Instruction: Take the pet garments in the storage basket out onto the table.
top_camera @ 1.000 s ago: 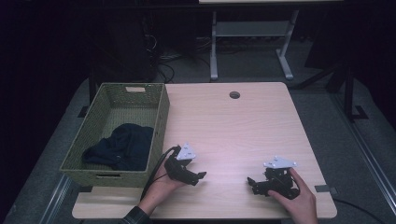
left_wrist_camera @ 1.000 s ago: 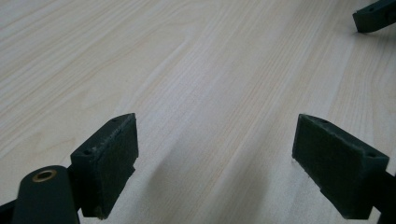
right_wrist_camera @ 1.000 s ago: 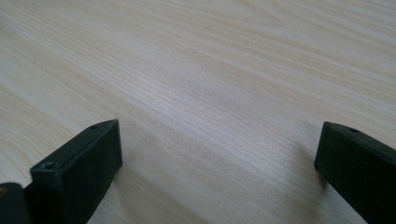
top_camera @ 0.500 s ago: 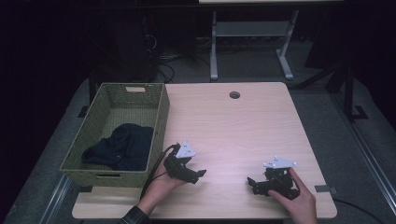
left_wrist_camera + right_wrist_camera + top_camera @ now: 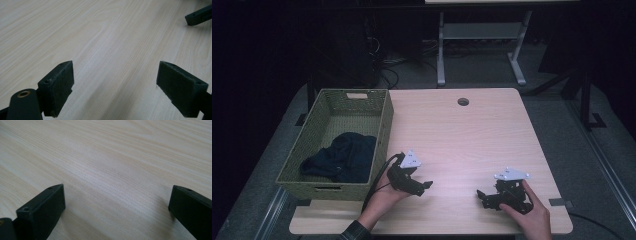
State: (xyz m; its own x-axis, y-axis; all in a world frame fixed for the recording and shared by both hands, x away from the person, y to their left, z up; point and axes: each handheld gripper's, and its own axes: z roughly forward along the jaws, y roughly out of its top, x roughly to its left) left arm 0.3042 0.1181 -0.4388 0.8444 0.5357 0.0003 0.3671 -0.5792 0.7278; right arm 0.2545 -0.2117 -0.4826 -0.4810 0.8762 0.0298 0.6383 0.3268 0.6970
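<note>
Left gripper and right gripper, lower centre, jaws spread wide over bare table (dark cloth in basket, left).

Looks like a lab or test room to us, not a home. We've got a plain light wood desk with a cable hole at 12 o'clock, sitting on grey carpet in a dark room. Cables are tangled on the floor at 11 o'clock, and the metal legs of another desk stand at 12. The only homey thing is the woven basket with dark cloth at 9 o'clock. We see a bare rig-style setup overall.
</note>
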